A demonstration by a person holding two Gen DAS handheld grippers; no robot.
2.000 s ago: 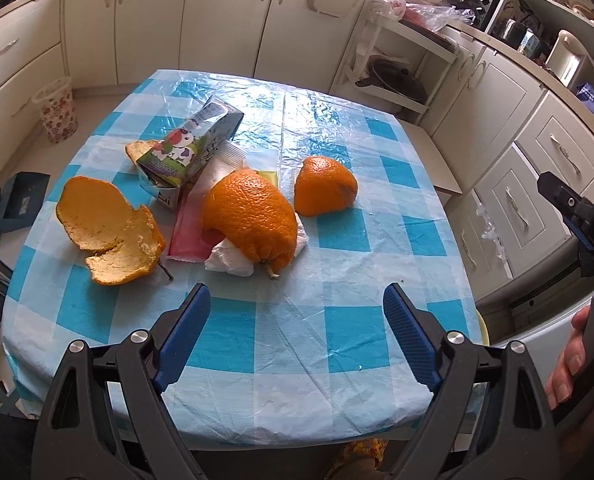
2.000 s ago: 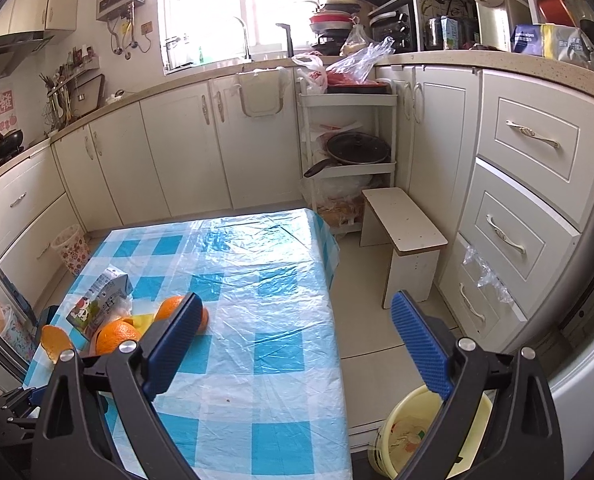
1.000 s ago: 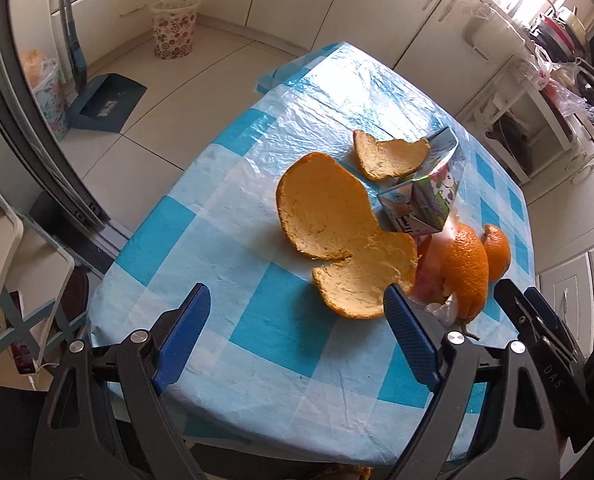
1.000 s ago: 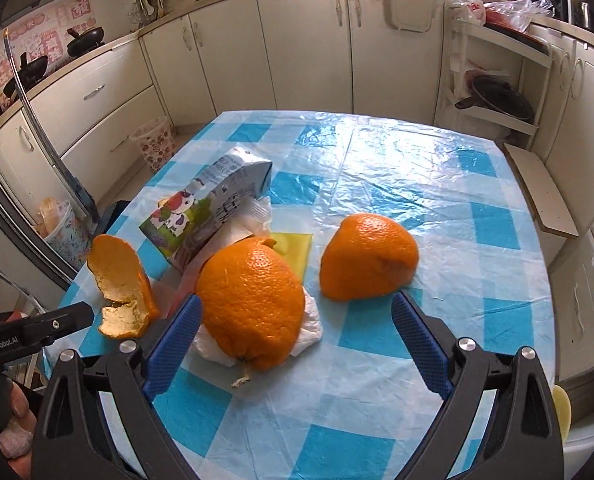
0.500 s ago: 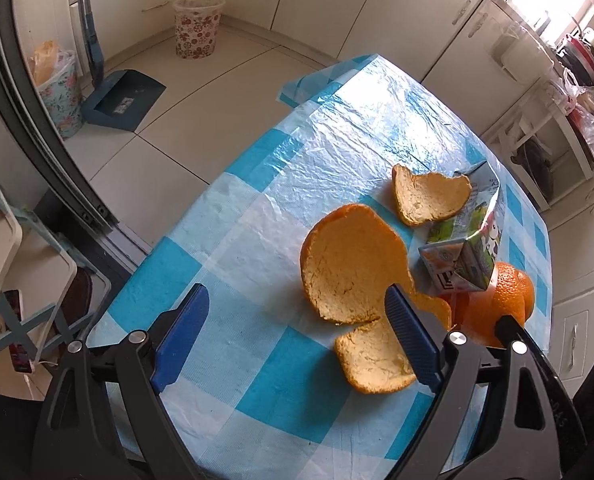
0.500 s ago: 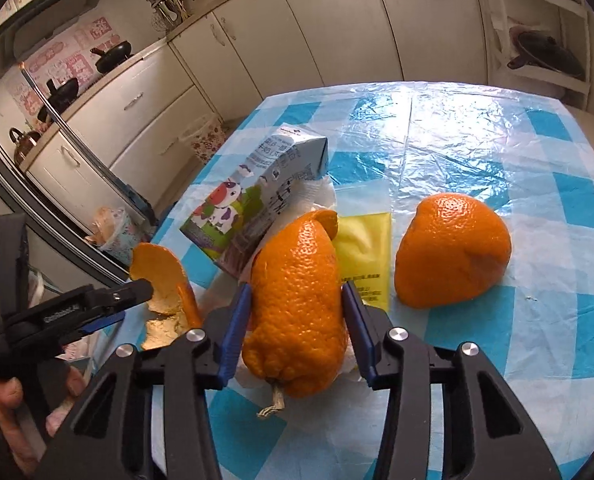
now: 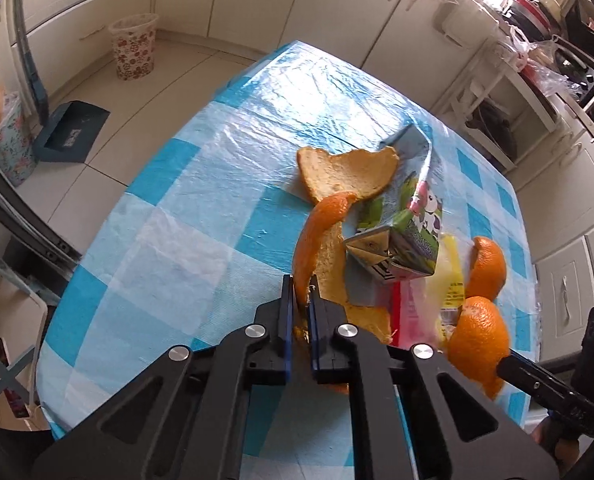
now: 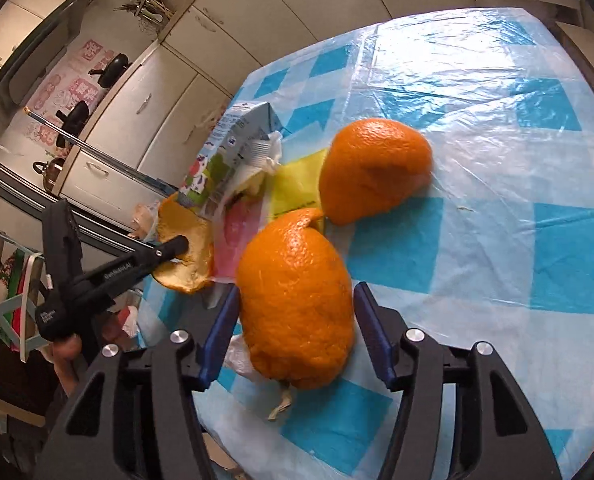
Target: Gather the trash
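Note:
My left gripper (image 7: 300,294) is shut on the rim of a large orange peel (image 7: 317,240), which stands on edge against a milk carton (image 7: 401,240). A smaller peel piece (image 7: 345,176) lies beyond it. My right gripper (image 8: 295,308) has its blue fingers (image 8: 371,332) against both sides of a big domed peel (image 8: 297,300) that rests on white tissue. A second domed peel (image 8: 373,168) sits just past it. Yellow and pink wrappers (image 8: 293,188) lie under the pile. The left gripper also shows in the right wrist view (image 8: 173,248).
The trash sits on a table with a blue-checked plastic cloth (image 8: 497,160). A floral waste bin (image 7: 133,46) stands on the floor by the far cabinets, with a dustpan (image 7: 71,132) nearer. Cabinets and a shelf rack (image 7: 493,92) surround the table.
My left gripper has closed on the large peel's rim and tipped it upright. My right gripper has moved in lower around the big domed peel, which sits deeper between its fingers.

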